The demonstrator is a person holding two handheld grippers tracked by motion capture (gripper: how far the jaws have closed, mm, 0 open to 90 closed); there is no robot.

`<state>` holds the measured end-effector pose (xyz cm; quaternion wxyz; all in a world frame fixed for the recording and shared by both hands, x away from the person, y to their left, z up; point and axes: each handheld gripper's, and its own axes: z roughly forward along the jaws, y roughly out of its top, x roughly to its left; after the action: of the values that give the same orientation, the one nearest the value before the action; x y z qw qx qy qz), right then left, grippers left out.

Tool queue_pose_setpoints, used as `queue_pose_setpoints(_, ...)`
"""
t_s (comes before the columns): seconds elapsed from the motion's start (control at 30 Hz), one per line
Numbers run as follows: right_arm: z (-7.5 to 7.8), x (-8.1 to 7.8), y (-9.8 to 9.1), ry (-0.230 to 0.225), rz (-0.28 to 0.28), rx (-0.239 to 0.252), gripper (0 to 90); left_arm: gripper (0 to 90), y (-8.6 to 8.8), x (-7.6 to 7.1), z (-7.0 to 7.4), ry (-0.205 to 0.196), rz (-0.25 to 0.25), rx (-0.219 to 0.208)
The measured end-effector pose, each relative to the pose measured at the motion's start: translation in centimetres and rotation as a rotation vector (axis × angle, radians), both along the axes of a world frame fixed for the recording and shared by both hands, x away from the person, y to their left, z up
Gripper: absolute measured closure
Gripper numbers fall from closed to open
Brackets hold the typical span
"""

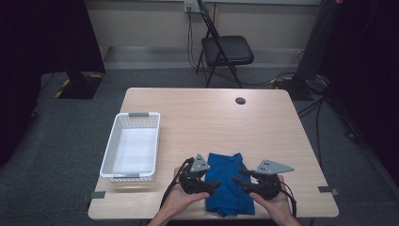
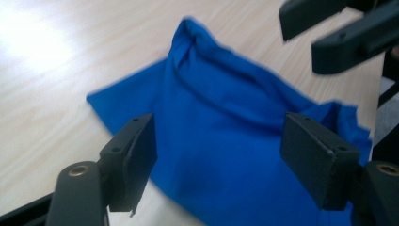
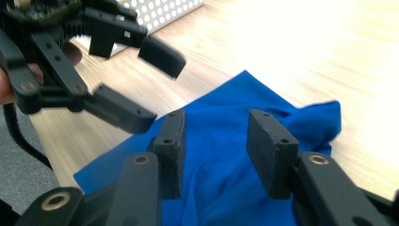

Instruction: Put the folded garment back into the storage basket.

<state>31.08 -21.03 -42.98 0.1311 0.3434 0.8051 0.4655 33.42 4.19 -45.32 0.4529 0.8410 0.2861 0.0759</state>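
A crumpled blue cloth lies on the wooden table close to its front edge, between the person's two hands. My left gripper reaches in from the cloth's left side, jaws pointing right. In the left gripper view the left gripper stands open above the blue cloth, pads apart from the fabric. My right gripper comes in from the right, jaws pointing left. The right gripper is open too, with a narrower gap over the blue cloth. Nothing is clamped by either one.
A white perforated basket stands empty at the table's left, near the left hand. A small black disc sits at the far edge. A black folding chair stands beyond the table. The two grippers' jaw tips are close together over the cloth.
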Motion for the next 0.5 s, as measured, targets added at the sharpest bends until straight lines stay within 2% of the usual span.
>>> queue_pose_setpoints(0.2,-0.3,0.4,1.0,0.006,0.031,-0.01,59.6,27.3,-0.1,-0.3,-1.0,0.021,-0.014,-0.004)
queue_pose_setpoints(0.33,-1.0,0.6,1.6,0.005,0.046,-0.027,59.8,27.3,-0.6,-0.4,-2.0,0.04,-0.024,0.024)
queue_pose_setpoints(0.5,-2.1,0.9,1.8,0.022,0.053,-0.05,60.3,29.2,-1.5,-0.4,-2.4,0.051,-0.053,0.052)
